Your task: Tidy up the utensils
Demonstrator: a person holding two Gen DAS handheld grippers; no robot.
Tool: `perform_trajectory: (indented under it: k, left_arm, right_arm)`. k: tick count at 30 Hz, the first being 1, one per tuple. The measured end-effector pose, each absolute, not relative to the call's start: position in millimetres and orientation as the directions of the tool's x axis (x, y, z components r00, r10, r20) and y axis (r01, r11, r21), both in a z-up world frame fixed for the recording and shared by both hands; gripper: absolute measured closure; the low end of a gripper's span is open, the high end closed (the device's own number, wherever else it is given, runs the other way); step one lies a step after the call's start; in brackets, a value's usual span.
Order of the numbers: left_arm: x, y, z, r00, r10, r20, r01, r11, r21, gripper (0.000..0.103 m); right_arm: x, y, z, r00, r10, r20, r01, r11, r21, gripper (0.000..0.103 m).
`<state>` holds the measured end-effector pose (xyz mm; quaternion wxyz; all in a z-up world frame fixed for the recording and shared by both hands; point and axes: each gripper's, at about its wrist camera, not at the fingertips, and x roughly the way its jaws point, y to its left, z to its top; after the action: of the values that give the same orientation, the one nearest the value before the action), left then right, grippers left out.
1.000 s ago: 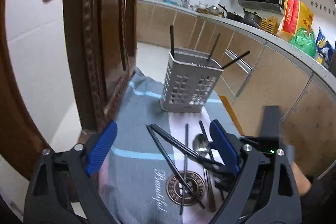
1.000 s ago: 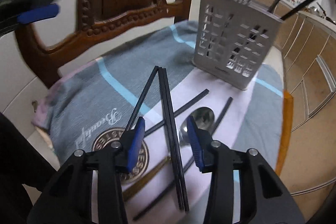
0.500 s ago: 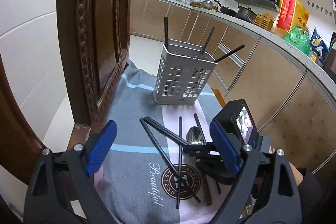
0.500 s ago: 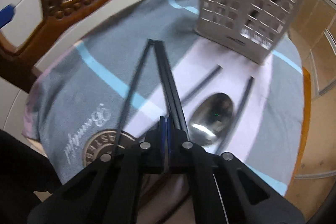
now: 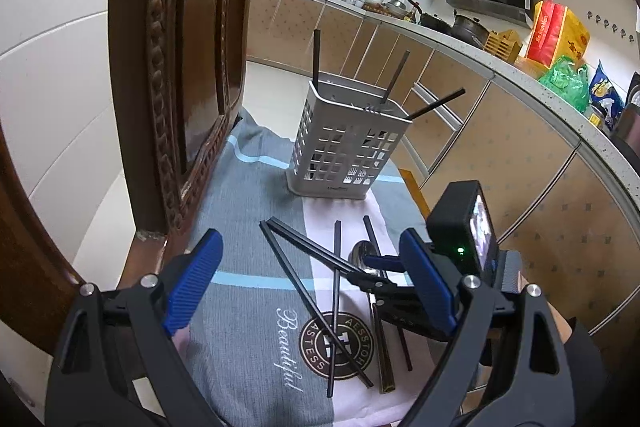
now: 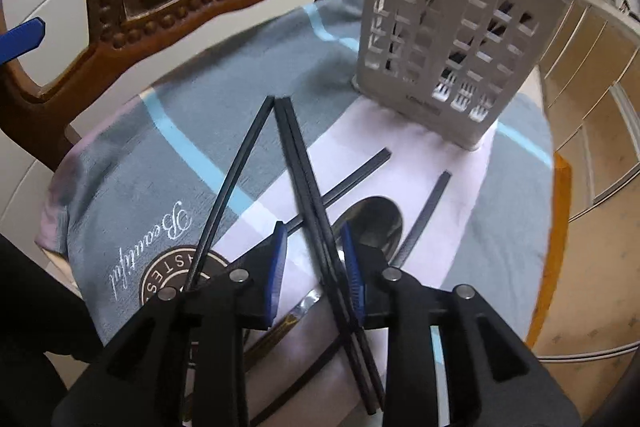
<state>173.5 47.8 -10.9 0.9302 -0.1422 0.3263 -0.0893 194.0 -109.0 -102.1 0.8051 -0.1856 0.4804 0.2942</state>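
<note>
Right hand-held gripper [image 6: 314, 259] half-open astride paired chopsticks [image 6: 304, 183] pointing toward caddy [image 6: 452, 47]

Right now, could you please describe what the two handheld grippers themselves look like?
Both the left gripper and right gripper have matte black frames with silver pivot bolts and ribbed blue finger pads. The right one carries a black camera with a lit screen and green light.

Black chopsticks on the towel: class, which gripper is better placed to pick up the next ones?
Right. The right gripper is open and straddles a pair of black chopsticks lying on the towel. The left gripper hovers open above, around nothing.
</note>
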Motion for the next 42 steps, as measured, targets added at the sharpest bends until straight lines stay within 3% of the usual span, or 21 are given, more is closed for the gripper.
perform_trajectory:
  k: [6,9,15,21,29,33,34,36,37,42]
  left_arm:
    - [179,47,-14,0.758,-0.263,-0.597,0.067,0.942,-0.33,0.014]
    - [180,47,-14,0.757,-0.265,-0.597,0.067,0.941,-0.332,0.014]
    - [182,46,-15,0.754,-0.258,-0.605,0.058,0.942,-0.33,0.014]
    - [188,43,-22,0.735,-0.246,-0.632,0.037,0.945,-0.324,0.013]
    - [212,22,-67,0.659,-0.132,-0.74,-0.067,0.97,-0.232,0.013]
    - [219,2,-86,0.641,-0.028,-0.767,-0.087,0.99,-0.108,0.013]
    - [220,-2,-91,0.635,0.006,-0.773,-0.096,0.993,-0.071,0.013]
    - [221,-6,-97,0.626,0.03,-0.779,-0.101,0.994,-0.042,0.013]
    - [222,-10,-101,0.623,0.046,-0.781,-0.1,0.995,-0.021,0.013]
    - [225,-12,-113,0.607,0.126,-0.785,-0.139,0.989,0.052,0.013]
  right_arm:
    - [202,-101,-125,0.32,0.243,-0.916,-0.638,0.77,-0.018,0.075]
    - [208,-106,-120,0.304,0.295,-0.906,-0.603,0.796,0.057,0.089]
    - [201,-116,-95,0.343,0.329,-0.88,-0.556,0.826,0.093,0.091]
    - [179,-176,-71,0.449,0.363,-0.816,-0.374,0.906,0.197,0.091]
    - [167,-241,-104,0.485,0.223,-0.846,-0.083,0.974,0.209,0.091]
    - [168,-222,-115,0.436,0.25,-0.865,-0.175,0.966,0.19,0.088]
    - [164,-218,-106,0.463,0.259,-0.848,-0.216,0.96,0.175,0.084]
    - [158,-222,-93,0.518,0.247,-0.819,-0.231,0.962,0.144,0.066]
    - [157,-227,-87,0.562,0.212,-0.799,-0.22,0.97,0.102,0.064]
    - [162,-232,-98,0.551,0.143,-0.822,-0.221,0.975,0.022,0.062]
